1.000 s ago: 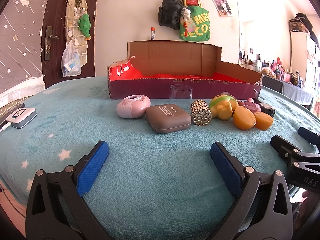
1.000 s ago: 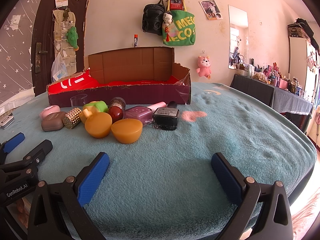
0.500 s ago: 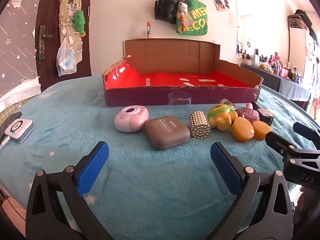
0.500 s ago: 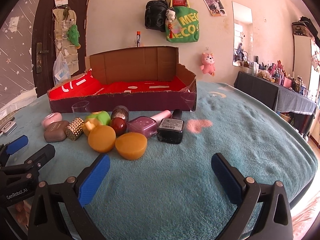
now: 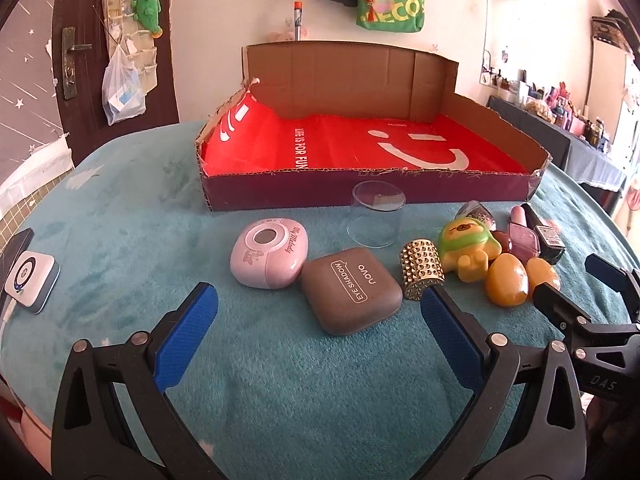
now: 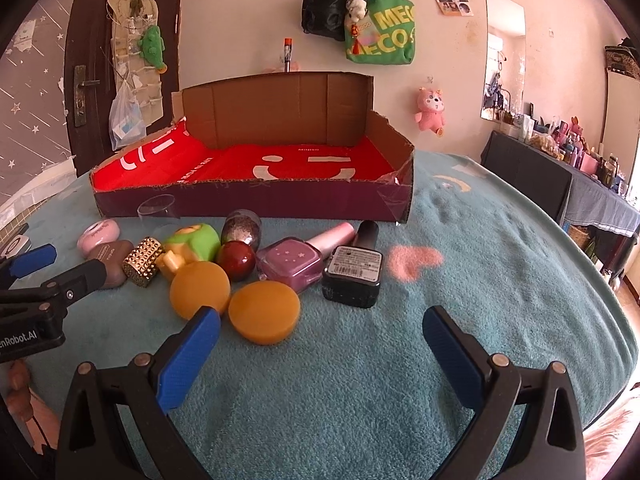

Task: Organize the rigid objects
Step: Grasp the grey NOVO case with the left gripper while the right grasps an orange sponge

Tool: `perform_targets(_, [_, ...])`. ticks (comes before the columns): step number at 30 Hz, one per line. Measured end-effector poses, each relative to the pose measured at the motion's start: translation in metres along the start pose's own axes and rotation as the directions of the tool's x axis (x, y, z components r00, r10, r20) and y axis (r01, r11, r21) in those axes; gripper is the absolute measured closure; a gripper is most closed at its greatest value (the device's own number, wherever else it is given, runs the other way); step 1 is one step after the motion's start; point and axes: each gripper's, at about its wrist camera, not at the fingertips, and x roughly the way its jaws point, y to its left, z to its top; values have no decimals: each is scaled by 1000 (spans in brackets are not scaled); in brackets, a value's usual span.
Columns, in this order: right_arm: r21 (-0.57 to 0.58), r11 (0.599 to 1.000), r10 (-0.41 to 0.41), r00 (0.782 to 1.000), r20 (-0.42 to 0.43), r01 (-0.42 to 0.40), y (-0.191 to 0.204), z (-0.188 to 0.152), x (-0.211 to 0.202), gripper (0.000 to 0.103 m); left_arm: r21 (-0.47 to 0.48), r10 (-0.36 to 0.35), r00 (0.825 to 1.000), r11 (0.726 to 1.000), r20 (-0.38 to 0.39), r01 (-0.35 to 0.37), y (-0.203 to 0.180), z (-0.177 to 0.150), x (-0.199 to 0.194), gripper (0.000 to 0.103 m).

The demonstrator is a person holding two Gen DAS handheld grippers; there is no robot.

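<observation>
Hovering spread over teal blanket (image 5: 280, 380): left gripper (image 5: 320, 320), eye shadow case (image 5: 351, 290) frame center; right gripper (image 6: 320, 336), 2 orange pieces (image 6: 264, 312) center-left. Cardboard box (image 6: 256, 200) sitting mid-frame.

A brown compact (image 5: 352, 290) is reading "NOVO EYE SHADOW"; the box's red liner (image 5: 360, 148) is showing "LIFE IS FOR FUN"; the pink case (image 5: 269, 253), "My Melody".

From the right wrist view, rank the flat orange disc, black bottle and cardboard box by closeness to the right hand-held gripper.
1. Flat orange disc, just ahead of the right hand-held gripper, left of centre.
2. Black bottle, behind it, centre.
3. Cardboard box, at the back.
</observation>
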Motion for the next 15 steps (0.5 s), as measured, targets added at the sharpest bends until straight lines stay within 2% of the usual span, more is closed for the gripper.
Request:
perform_targets(5, [-3, 1000, 19, 999, -33, -19, -1, 5, 9, 4, -3, -8, 998, 1000, -61, 8, -1, 6, 10, 0])
perform_targets(8, [-7, 999, 31, 999, -40, -32, -1, 7, 11, 6, -6, -15, 996, 1000, -88, 15, -2, 9, 15, 5])
perform_targets(13, [-4, 997, 80, 995, -60, -81, 0, 9, 18, 22, -23, -29, 991, 999, -128, 26, -2, 12, 24, 17])
perform_targets(15, [-2, 996, 90, 994, -56, -91, 1, 9, 18, 25, -29, -46, 990, 999, -136, 42, -1, 13, 27, 23])
